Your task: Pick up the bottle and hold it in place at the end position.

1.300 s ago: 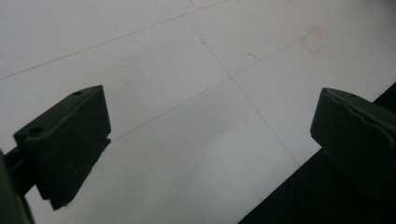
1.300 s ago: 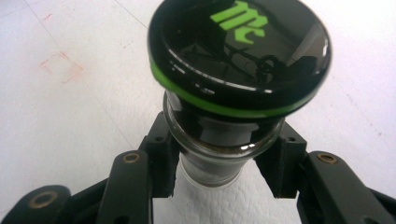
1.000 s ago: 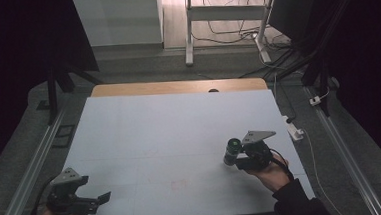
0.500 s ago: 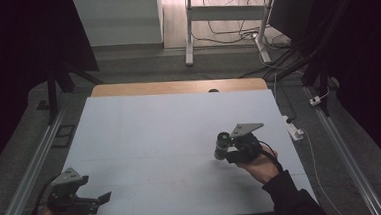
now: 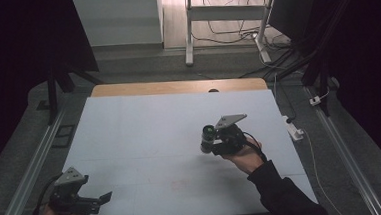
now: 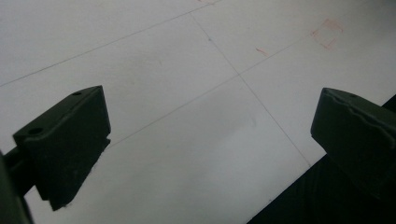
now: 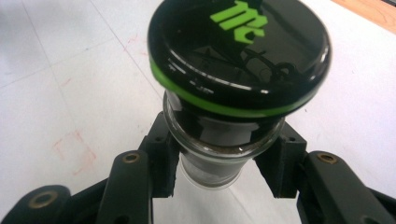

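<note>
Right gripper view has the right gripper [image 7: 219,175] clamped on a glass jar [image 7: 229,93], black lid beyond its jaws. Left gripper [image 6: 210,140] gapes wide, just bare table [image 6: 187,84] between.

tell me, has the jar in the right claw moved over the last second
Yes. The jar, held in the right claw, has moved away from the table's near edge, leftward and toward its wooden far edge.

table [image 5: 145,140]: bare, open | obstacle: jar [image 5: 207,138] in right tongs [image 5: 209,142], centre-right
</note>
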A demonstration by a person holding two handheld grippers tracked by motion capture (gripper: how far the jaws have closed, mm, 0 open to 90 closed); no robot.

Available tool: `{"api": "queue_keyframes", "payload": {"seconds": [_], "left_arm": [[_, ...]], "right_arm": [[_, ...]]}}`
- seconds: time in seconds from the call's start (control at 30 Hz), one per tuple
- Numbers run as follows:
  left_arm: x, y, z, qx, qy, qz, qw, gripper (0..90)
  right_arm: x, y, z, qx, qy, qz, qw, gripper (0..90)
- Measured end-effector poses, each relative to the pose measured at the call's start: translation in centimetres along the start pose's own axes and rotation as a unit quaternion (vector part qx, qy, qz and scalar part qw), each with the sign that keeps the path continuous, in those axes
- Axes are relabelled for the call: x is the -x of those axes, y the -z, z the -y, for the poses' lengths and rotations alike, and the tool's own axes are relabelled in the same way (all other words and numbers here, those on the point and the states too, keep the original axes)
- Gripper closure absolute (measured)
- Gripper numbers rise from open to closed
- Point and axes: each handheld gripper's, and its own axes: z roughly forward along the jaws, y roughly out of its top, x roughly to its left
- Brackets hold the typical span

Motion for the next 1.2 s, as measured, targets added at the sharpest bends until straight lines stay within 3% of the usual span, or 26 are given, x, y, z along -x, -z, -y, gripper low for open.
{"api": "queue_keyframes", "payload": {"seconds": [0.47,0.7,1.2], "left_arm": [[-0.2,0.0,0.0,-0.002,0.001,0.012,0.9999,0.0],[-0.3,0.0,0.0,-0.001,0.004,0.014,0.9999,0.0],[-0.3,0.0,0.0,-0.001,0.005,0.015,0.9999,0.0]], "right_arm": [[0.1,-3.3,-2.2,-0.008,0.011,-0.006,0.9999,53.0],[0.1,-5.1,-3.2,-0.011,0.002,-0.007,0.9999,53.0],[0.1,-8.4,-3.8,-0.022,0.002,0.003,0.9997,53.1]]}}
